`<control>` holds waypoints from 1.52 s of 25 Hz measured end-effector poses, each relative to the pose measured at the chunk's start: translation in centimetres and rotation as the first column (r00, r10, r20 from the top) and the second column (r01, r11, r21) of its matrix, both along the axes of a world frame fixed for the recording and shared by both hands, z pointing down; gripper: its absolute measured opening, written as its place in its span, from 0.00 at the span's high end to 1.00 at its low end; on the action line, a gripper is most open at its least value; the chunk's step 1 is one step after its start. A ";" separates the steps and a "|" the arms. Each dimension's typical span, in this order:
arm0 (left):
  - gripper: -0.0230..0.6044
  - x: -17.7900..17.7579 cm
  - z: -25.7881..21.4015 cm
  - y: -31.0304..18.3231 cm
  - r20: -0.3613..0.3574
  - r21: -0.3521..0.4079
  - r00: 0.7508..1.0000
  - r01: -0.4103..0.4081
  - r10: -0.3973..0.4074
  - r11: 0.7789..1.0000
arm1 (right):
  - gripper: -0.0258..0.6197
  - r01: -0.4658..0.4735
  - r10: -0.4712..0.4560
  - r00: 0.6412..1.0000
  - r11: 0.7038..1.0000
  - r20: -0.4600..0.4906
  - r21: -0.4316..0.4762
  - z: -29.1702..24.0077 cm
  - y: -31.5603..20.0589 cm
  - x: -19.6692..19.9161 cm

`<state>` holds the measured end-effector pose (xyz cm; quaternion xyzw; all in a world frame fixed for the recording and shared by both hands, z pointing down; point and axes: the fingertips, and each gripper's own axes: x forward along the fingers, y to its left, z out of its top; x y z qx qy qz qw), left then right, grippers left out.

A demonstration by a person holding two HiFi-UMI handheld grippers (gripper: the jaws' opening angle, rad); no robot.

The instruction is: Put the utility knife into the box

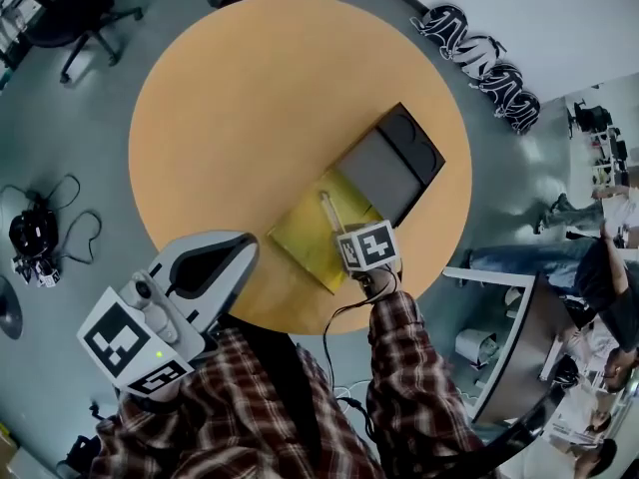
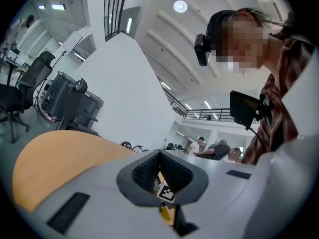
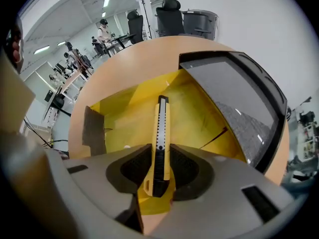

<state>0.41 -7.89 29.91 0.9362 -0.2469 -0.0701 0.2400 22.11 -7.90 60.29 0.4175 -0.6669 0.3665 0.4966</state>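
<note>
The yellow-and-black utility knife (image 3: pixel 160 128) is clamped by its rear end in my right gripper (image 3: pixel 158 169), which is shut on it. Its tip points out over the yellow inside of the open box (image 3: pixel 122 114). From the head view, the right gripper (image 1: pixel 341 232) holds the knife (image 1: pixel 327 208) above the box (image 1: pixel 305 239) near the table's front edge. The box's grey-lined black lid (image 1: pixel 397 160) lies open behind it. My left gripper (image 1: pixel 205 267) hangs off the table's front edge near the person's body. It is shut and holds nothing.
The round orange table (image 1: pixel 250 108) carries only the box. A black office chair (image 1: pixel 80 8) stands at the far left. Cables and a black device (image 1: pixel 35 233) lie on the floor, and a white desk (image 1: pixel 499 347) with seated people is at the right.
</note>
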 end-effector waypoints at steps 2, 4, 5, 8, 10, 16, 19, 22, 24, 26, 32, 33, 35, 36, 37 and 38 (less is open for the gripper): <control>0.95 -0.2 0.0 0.1 0.001 -0.002 1.000 0.009 -0.009 1.000 | 0.77 0.006 -0.006 1.000 1.000 -0.007 -0.015 0.2 0.0 -0.1; 0.95 -0.3 0.1 0.2 0.000 -0.004 1.000 0.016 -0.016 1.000 | 0.77 0.014 -0.014 1.000 0.999 -0.018 -0.030 0.4 -0.1 -0.2; 0.95 -0.4 0.1 0.2 -0.002 -0.004 1.000 0.020 -0.020 1.000 | 0.77 0.019 -0.020 0.999 0.999 -0.027 -0.038 0.5 -0.1 -0.1; 0.95 -0.6 0.0 0.3 -0.004 -0.002 1.000 0.029 -0.029 1.000 | 0.77 0.041 -0.044 0.998 0.997 -0.046 -0.061 1.0 0.0 -0.4; 0.95 -0.8 0.0 0.3 -0.006 0.000 0.999 0.033 -0.033 0.999 | 0.77 0.041 -0.044 0.998 0.997 -0.047 -0.069 1.1 0.0 -0.4; 0.95 -0.8 -0.5 0.8 -0.011 0.016 1.000 0.029 -0.028 0.999 | 0.77 0.010 -0.010 1.000 1.000 -0.022 -0.001 0.3 -0.3 -0.2; 0.95 -1.1 -0.9 1.1 -0.014 0.025 1.000 0.013 -0.012 1.000 | 0.77 -0.021 0.020 1.000 0.998 0.016 0.059 -1.6 -0.5 -0.8; 0.95 -0.7 -1.5 1.3 -0.019 0.041 1.000 -0.022 0.023 0.999 | 0.77 -0.130 0.115 0.986 0.982 0.119 0.134 -4.6 -0.7 -1.4; 0.95 0.2 -2.1 1.6 -0.025 0.058 0.998 -0.058 0.060 0.997 | 0.77 -0.224 0.182 0.958 0.957 0.223 0.185 -7.2 -0.8 -1.6; 0.95 1.2 -2.9 1.7 -0.030 0.077 0.994 -0.101 0.104 0.992 | 0.77 -0.299 0.220 0.926 0.924 0.308 0.237 -10.1 -0.7 -1.7; 0.95 5.1 -4.9 2.5 -0.037 0.139 0.972 -0.224 0.231 0.965 | 0.77 -0.447 0.206 0.849 0.771 0.487 0.454 -20.3 0.2 -1.8; 0.95 6.1 -5.2 2.7 -0.036 0.148 0.967 -0.246 0.254 0.958 | 0.78 -0.470 0.198 0.840 0.731 0.505 0.495 -22.1 0.6 -1.4; 0.95 7.8 -5.7 3.1 -0.033 0.164 0.953 -0.291 0.300 0.943 | 0.85 -0.507 0.182 0.828 0.647 0.530 0.570 -25.4 1.6 -0.7; 0.95 8.5 -6.0 3.3 -0.032 0.171 0.947 -0.309 0.319 0.936 | 0.87 -0.518 0.168 0.826 0.606 0.539 0.604 -26.9 2.1 -0.6; 0.95 9.1 -6.2 3.4 -0.032 0.176 0.942 -0.325 0.335 0.929 | 0.90 -0.526 0.151 0.823 0.567 0.547 0.634 -28.3 2.7 -0.6; 0.95 9.7 -6.3 3.6 -0.032 0.181 0.936 -0.339 0.350 0.923 | 0.91 -0.533 0.134 0.820 0.531 0.556 0.658 -29.5 3.3 -0.7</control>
